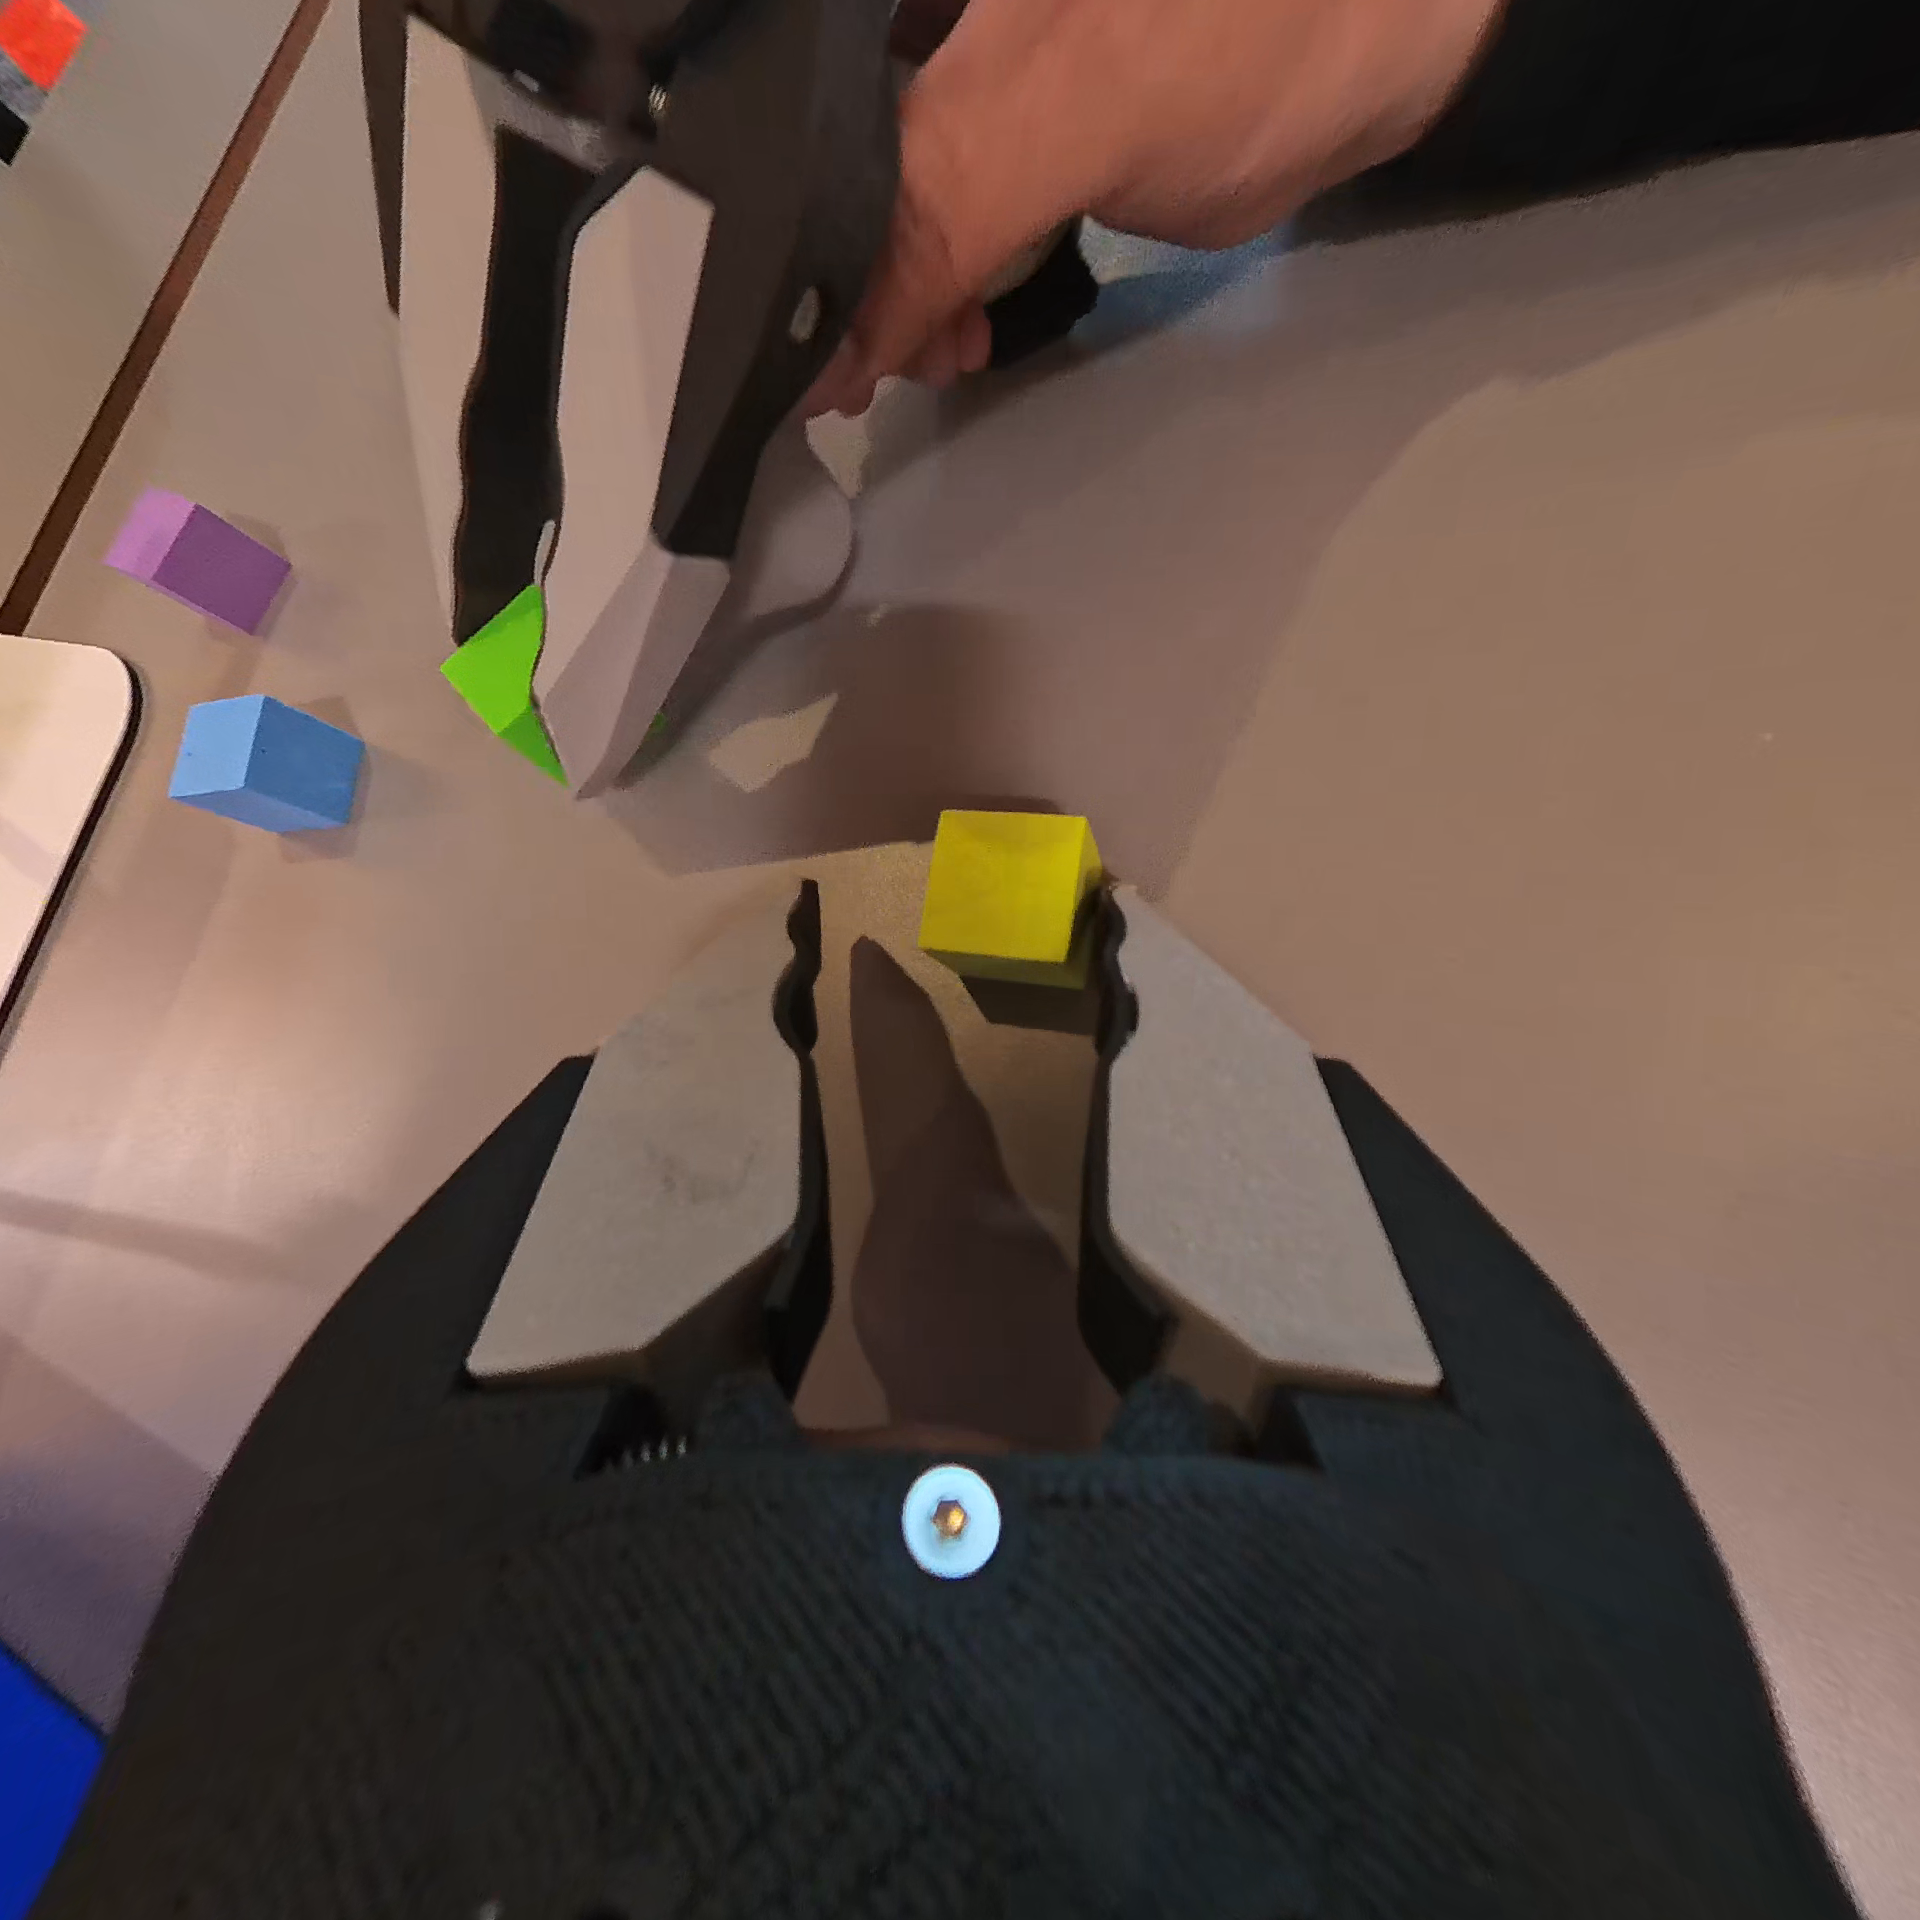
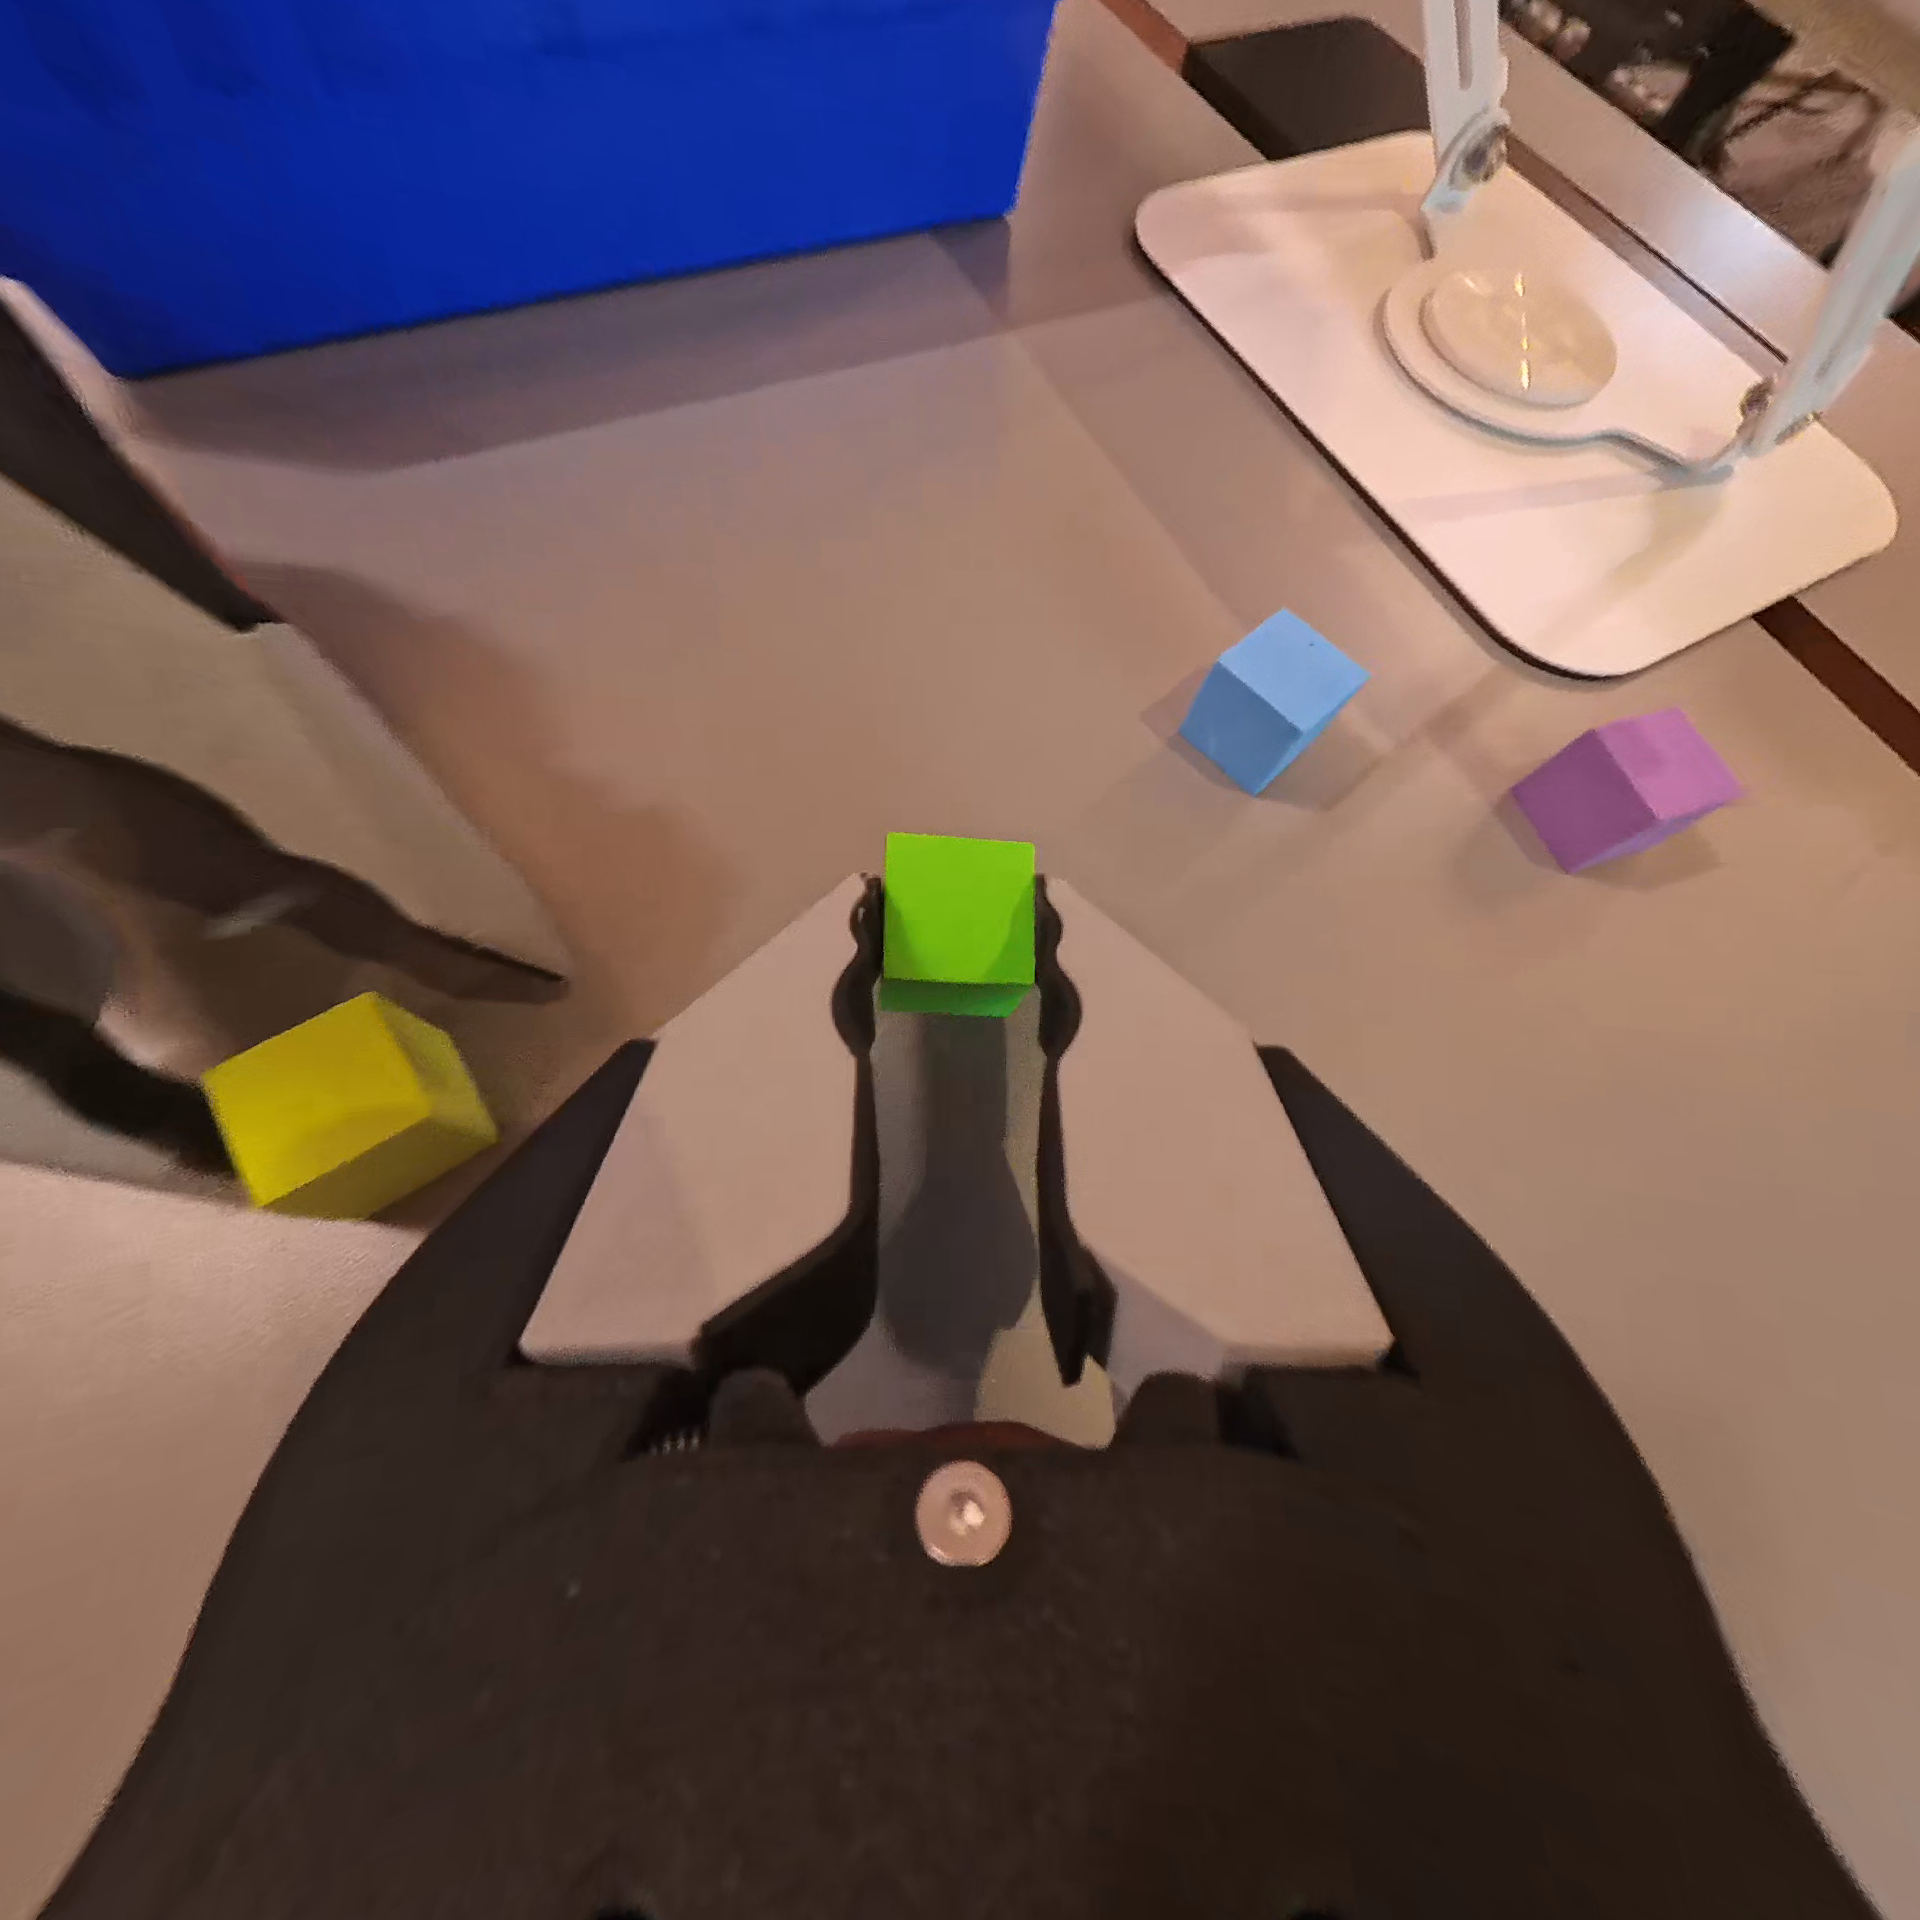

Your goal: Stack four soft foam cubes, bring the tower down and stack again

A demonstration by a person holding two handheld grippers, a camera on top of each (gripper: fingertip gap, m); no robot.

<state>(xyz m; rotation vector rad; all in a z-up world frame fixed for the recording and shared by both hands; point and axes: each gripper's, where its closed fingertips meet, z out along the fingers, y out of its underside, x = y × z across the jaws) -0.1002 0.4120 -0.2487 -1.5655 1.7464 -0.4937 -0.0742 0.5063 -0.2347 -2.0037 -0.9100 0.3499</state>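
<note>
Centrally, the green cube (image 2: 958, 909) is gripped by the right claw (image 2: 954, 904); the left claw (image 1: 961, 914) is spread open, the yellow cube (image 1: 1006, 883) seemingly touching one fingertip.

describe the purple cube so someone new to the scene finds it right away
Start at the white lamp base on the table's edge. Two cubes lie loose on the table beside it; the purple cube lies nearest the edge. Its neighbour is a light blue cube.

Two close wrist views angled down, facing each other, sharing four cubes (image 1: 1003, 883).
</note>
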